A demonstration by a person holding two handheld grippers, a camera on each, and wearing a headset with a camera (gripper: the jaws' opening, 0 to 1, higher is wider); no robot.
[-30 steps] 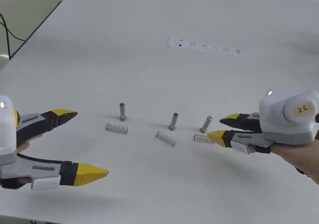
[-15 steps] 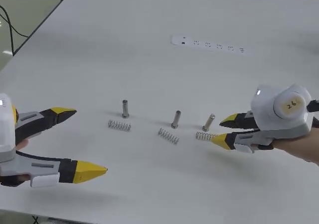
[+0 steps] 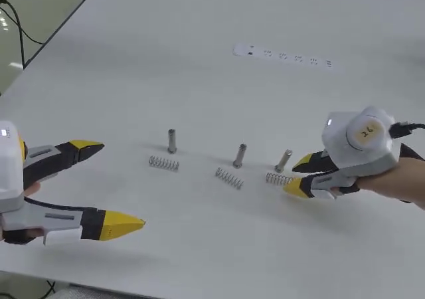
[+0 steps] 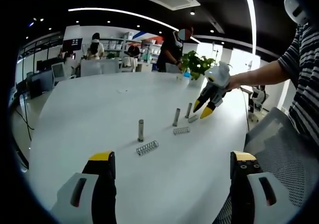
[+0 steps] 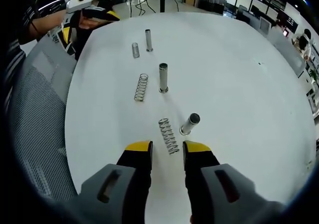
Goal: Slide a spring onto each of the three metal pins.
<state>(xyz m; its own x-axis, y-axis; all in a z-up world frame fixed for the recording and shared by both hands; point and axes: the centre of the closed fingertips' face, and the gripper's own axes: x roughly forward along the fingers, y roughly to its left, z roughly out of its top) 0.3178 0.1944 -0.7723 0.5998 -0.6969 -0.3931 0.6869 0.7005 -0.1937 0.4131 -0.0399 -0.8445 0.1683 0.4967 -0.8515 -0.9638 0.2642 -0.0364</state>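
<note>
0 of 3 pins were loaded; right gripper was open, spring just off its tips; left gripper open, empty.

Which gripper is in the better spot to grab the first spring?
The right one. The right gripper has its open jaws right at the end of the nearest spring, which lies beside its pin. The left gripper hovers open, well short of the leftmost spring.

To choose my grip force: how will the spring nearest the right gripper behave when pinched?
The spring is a thin, open wire coil, so it probably squashes easily and weighs little. Lying sideways on the smooth table, it may roll or slip.
</note>
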